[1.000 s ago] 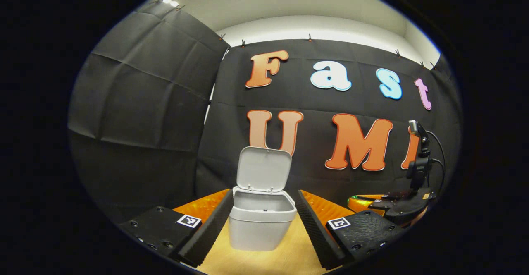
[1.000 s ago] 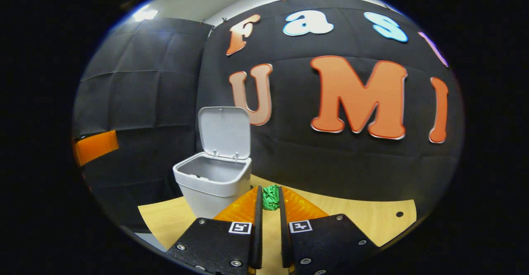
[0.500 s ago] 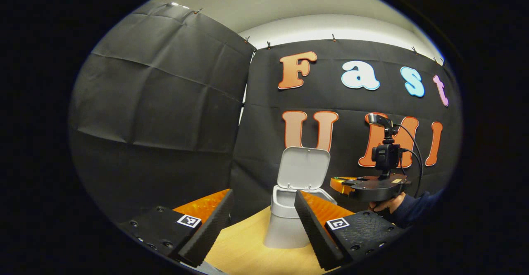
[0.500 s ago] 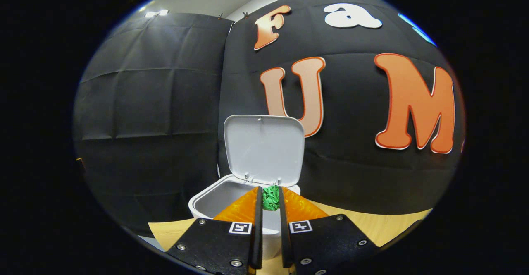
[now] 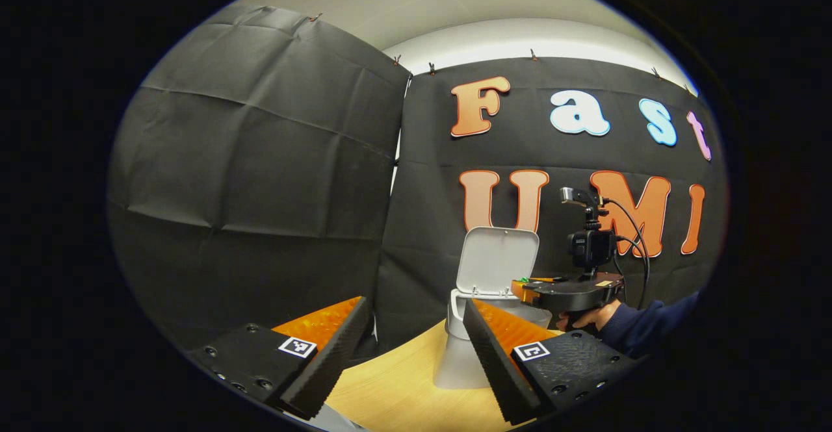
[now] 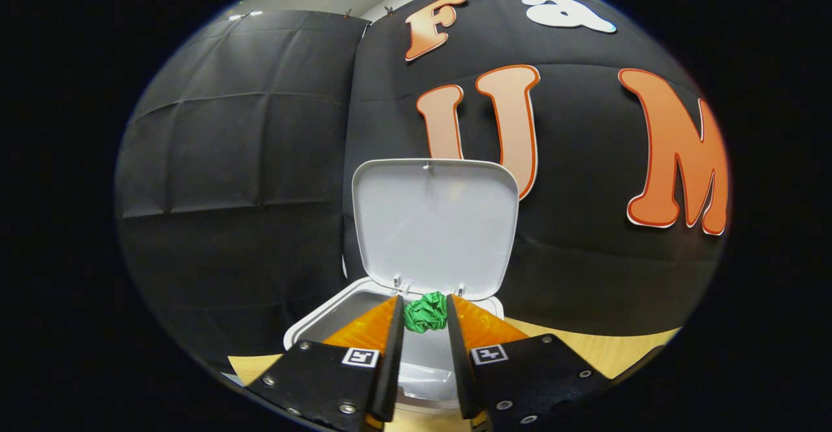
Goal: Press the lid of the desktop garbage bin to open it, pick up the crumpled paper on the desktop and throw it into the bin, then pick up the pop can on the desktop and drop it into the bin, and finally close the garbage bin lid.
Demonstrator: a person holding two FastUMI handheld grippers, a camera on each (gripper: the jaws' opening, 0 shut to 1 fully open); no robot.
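Over the open mouth of the white desktop garbage bin (image 6: 338,318), the right gripper (image 6: 426,312) hangs with a wad of green crumpled paper (image 6: 426,313) caught between its fingertips — both fingers press on the wad from either side, though the gap farther back along them looks somewhat wide. The bin's lid (image 6: 434,224) stands upright behind the paper, hinged at the back rim, its pale inner face turned toward the camera; the bin's grey interior shows below and to the left of the fingers. In the left gripper view, the left gripper (image 5: 413,328) is held low over the light wooden desktop (image 5: 396,393), its two fingers spread well apart with nothing between them. Beyond its right finger stands the same bin (image 5: 455,360), lid (image 5: 497,260) raised, near the back of the desk and close to the black cloth wall (image 5: 260,178). From this side the right gripper (image 5: 520,286) is seen in profile just in front of the lid and above the bin's opening, a small camera mount and cables rising from its top; a hand (image 5: 588,318) in a dark sleeve (image 5: 643,328) grips it from below. A sliver of green shows at its tip. The pop can cannot be made out in either view.
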